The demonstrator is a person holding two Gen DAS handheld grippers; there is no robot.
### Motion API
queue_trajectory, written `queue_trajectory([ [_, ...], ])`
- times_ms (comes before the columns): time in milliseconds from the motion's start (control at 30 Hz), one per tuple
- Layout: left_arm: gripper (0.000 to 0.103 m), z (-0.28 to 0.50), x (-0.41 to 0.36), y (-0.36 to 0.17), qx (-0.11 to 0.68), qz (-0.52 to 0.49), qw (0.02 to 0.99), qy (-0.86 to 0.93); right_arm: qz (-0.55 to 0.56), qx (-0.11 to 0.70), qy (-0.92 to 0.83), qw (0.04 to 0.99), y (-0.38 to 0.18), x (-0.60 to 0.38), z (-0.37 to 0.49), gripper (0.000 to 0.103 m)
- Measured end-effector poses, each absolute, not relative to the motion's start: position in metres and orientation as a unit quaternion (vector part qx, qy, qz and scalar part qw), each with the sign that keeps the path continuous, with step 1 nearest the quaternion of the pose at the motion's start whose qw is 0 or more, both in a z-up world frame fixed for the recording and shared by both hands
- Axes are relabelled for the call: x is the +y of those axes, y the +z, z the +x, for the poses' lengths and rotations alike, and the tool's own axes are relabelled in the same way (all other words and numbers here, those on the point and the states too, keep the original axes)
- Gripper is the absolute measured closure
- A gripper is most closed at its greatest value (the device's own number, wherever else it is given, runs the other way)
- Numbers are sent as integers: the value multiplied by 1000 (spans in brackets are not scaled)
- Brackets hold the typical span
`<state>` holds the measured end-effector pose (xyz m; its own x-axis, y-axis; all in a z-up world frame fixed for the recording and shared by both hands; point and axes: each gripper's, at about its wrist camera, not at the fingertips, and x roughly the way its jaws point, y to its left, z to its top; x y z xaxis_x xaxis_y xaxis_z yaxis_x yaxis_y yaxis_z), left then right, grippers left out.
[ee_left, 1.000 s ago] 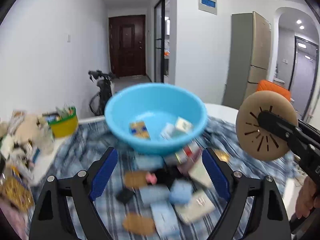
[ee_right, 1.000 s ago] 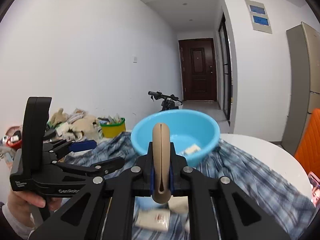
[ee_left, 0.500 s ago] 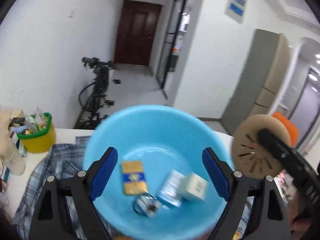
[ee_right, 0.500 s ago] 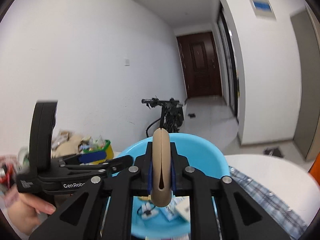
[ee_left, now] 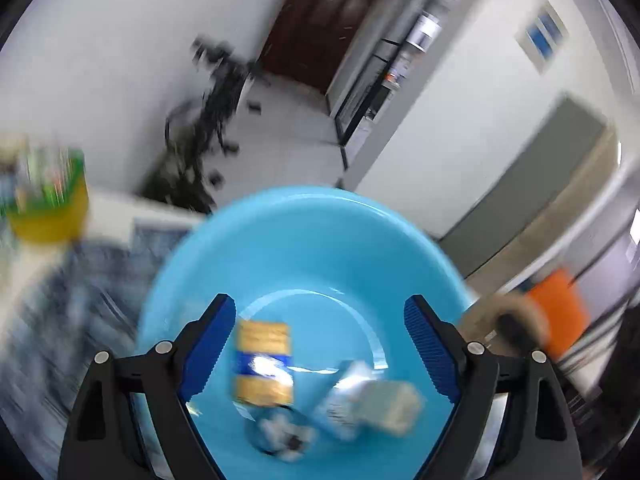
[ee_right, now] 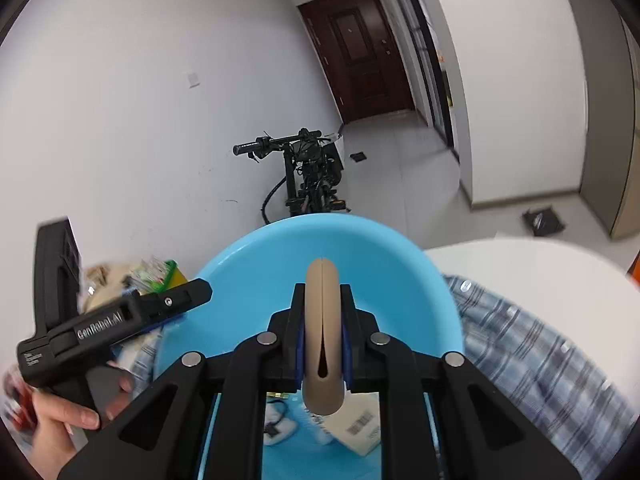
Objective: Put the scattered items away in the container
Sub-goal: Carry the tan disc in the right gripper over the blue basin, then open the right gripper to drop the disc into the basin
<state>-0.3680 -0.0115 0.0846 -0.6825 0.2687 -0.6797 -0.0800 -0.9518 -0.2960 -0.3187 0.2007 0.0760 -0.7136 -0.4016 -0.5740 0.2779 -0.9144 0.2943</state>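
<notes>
Step in hand: drop-off; right claw (ee_right: 323, 354) clamps a flat tan round disc (ee_right: 322, 332) edge-on above the round sky-blue plastic basin (ee_right: 256, 264); left claw (ee_left: 320, 344) gapes empty; next: release over basin.

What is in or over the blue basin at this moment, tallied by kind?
Inside the blue basin:
Yellow-and-blue packet: 1
Pale boxes: 2, blurred, so approximate
White gadget with a dark cable: 1
Held over the basin by the right gripper:
Tan disc: 1
Total: 5
</notes>
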Motion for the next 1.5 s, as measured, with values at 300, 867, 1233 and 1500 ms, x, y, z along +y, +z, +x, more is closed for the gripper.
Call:
queue_trajectory([
  [300,15,-359,21,87,-4,-394,90,915,333,-87,-919,192,88,189,-326,91],
  [867,15,-360,16,90,-6,-401,87,912,350,-85,-913,193,81,179,-333,84],
  [1233,15,-361,14,84,3,-405,83,911,335,-95,-921,173,81,187,-327,7],
  [1500,15,-351,11,87,8,-400,94,912,343,-85,-920,171,77,193,-322,7],
])
